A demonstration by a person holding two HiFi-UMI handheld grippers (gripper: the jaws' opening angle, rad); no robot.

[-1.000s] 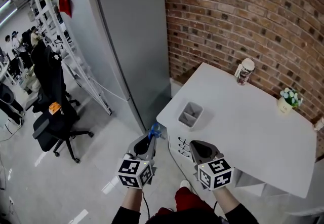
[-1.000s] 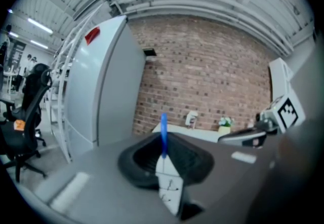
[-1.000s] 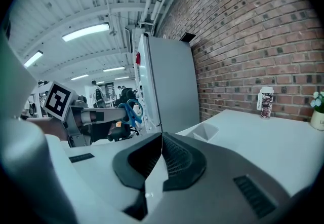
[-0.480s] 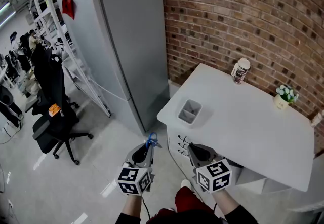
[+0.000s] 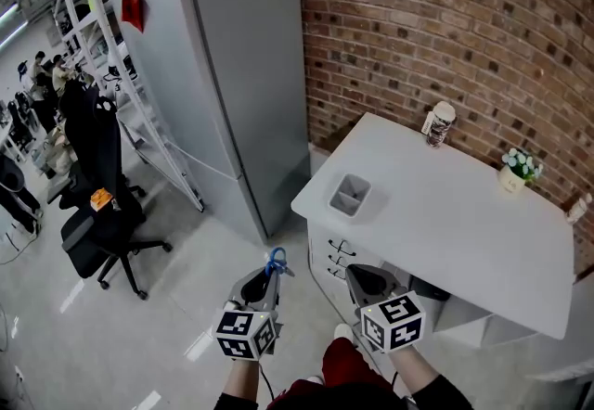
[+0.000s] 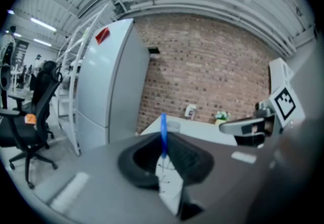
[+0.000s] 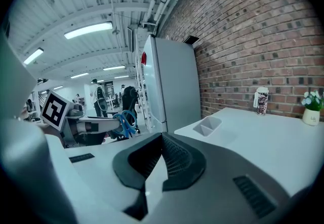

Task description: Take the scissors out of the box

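Scissors (image 5: 276, 259), blue handles, are pinched in the left gripper (image 5: 270, 273), low in the head view just left of centre. The handle loops stick up past the jaw tips. The left gripper view shows the blue handle (image 6: 163, 132) edge-on with the jaws closed on it; the blades are hard to make out.

They hang over the floor, well apart from the box (image 5: 349, 195). The grey box sits near the left corner of the white worktop (image 5: 464, 232), centre-right of the frame, and looks empty from here.

Right gripper (image 5: 358, 278), bottom centre-right, has its jaws pressed together with nothing between them. It is beside the left one, at the near worktop edge.

Progress: the takeout looks done, with the scissors clear of the box and off the worktop. At most a set-down is left, and the task doesn't name one.

Further out: cup (image 5: 438, 123) and plant pot (image 5: 512, 168) along the far worktop edge by the brick wall, grey fridge (image 5: 241, 74) upper left.
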